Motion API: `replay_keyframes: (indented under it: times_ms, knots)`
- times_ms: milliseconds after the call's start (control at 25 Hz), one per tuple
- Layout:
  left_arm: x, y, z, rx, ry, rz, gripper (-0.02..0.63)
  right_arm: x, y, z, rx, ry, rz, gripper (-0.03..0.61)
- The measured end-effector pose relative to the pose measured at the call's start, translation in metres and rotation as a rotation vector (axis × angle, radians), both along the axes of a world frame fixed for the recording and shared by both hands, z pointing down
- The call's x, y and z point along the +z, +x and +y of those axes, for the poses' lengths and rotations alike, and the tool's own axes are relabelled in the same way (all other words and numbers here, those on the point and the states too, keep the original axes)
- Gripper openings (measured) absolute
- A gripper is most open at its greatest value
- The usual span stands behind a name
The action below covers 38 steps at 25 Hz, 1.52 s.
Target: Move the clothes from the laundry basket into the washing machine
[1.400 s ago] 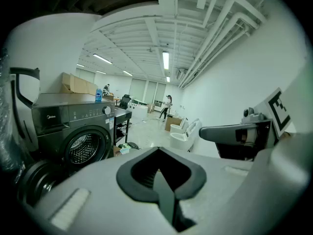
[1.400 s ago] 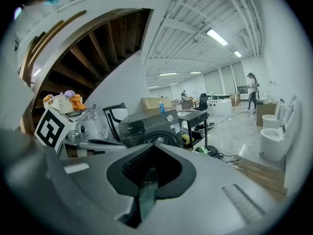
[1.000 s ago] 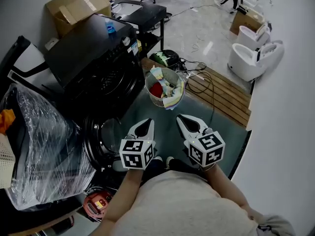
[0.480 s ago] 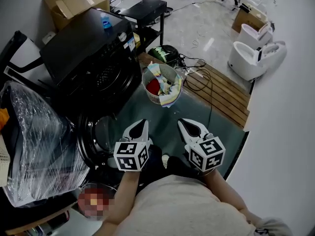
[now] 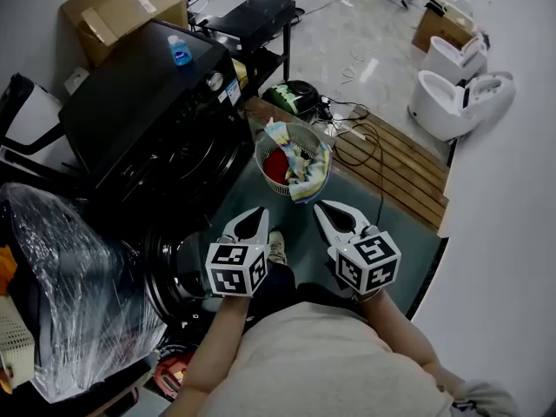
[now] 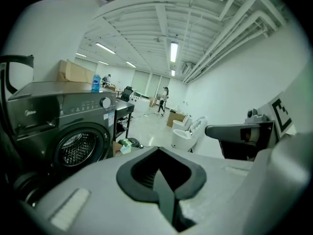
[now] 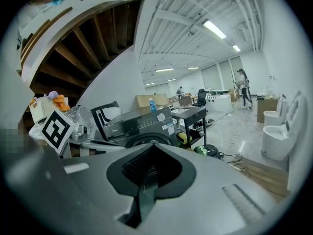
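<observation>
The laundry basket (image 5: 280, 183), holding red and pale clothes (image 5: 276, 165), stands on the floor far beyond the 2 grippers, well apart from them. The left gripper (image 5: 252, 225) and right gripper (image 5: 335, 217) are each closed tight on nothing. The washing machine (image 5: 165, 120) stands at the left, its labels too small to read.

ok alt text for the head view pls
A person's left claw and right claw, both shut, point side by side toward a white laundry basket of clothes ahead. A black washing machine stands at left, door open, blue bottle on top.
</observation>
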State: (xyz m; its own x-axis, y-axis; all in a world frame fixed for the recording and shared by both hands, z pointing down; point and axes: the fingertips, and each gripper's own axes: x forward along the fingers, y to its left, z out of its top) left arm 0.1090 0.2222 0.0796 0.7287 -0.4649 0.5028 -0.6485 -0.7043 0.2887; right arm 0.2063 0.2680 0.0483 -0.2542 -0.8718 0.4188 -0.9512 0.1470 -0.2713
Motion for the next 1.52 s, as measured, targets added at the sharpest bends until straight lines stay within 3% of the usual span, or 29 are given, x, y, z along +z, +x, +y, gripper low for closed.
replay_keyframes:
  times_ms: [240,440,880,1520]
  knots:
    - [-0.01,0.019,-0.076,0.086,0.02,0.005,0.003,-0.013,0.013,-0.08,0.068,0.03,-0.003,0.028]
    - [-0.007,0.021,-0.116,0.124,0.02,0.004,0.002,-0.007,0.012,-0.115,0.097,0.019,-0.006,0.028]
    - [0.022,0.029,-0.136,0.113,-0.087,0.009,0.002,0.024,0.018,-0.136,0.07,-0.095,-0.003,0.028]
    - [0.108,0.063,-0.157,0.076,-0.204,-0.082,0.002,0.112,0.068,-0.144,0.049,-0.277,0.009,0.028]
